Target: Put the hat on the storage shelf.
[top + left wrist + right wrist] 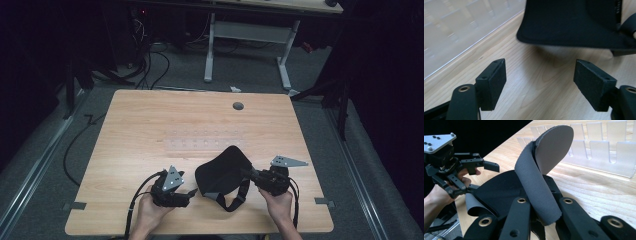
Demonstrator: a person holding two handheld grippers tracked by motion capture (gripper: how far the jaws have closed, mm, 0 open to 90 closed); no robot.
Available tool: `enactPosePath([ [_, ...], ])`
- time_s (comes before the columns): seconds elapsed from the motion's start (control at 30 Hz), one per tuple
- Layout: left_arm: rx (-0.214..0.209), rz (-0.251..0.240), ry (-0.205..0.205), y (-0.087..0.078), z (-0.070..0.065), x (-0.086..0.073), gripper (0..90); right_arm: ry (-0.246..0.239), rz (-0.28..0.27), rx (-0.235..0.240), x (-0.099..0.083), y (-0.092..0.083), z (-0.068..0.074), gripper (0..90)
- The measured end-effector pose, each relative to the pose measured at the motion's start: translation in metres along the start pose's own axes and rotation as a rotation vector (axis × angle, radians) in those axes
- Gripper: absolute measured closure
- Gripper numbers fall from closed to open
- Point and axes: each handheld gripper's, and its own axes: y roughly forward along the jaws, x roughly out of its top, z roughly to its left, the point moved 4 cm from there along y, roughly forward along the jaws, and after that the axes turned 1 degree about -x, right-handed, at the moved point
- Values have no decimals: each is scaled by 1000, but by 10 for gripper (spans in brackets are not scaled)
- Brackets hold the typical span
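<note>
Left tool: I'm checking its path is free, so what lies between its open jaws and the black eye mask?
Only bare wooden table. In the left gripper view, the left tool faces the black eye mask with nothing between.

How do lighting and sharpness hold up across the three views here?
High view: dim and soft, dark surroundings, the black mask lacks detail. Left gripper view: bright, open pads sharp, mask edge and clear rack blurred. Right gripper view: evenly lit, the gripped grey strap sharp, blackness beyond the table edge.

You are working at a wooden table [130,130] on grey carpet [50,150]; a white-legged desk [247,30] is standing beyond, cables [150,65] trailing in darkness
</note>
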Motion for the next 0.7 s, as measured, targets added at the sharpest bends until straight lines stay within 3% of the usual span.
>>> enactPosePath([
  [0.2, -28, -1, 17, 4, -11, 2, 267, 16, 4, 11, 0, 3, 0, 849],
  [0.5, -33, 8, 49, 9, -17, 1, 287, 27, 11, 18, 0, 7, 3, 848],
  [0.63, -26, -11, 46, 9, -17, 4, 321, 27, 15, 19, 0, 7, 3, 848],
  [0.7, -26, -25, 64, 7, -18, 5, 338, 23, 15, 20, 0, 8, 4, 848],
])
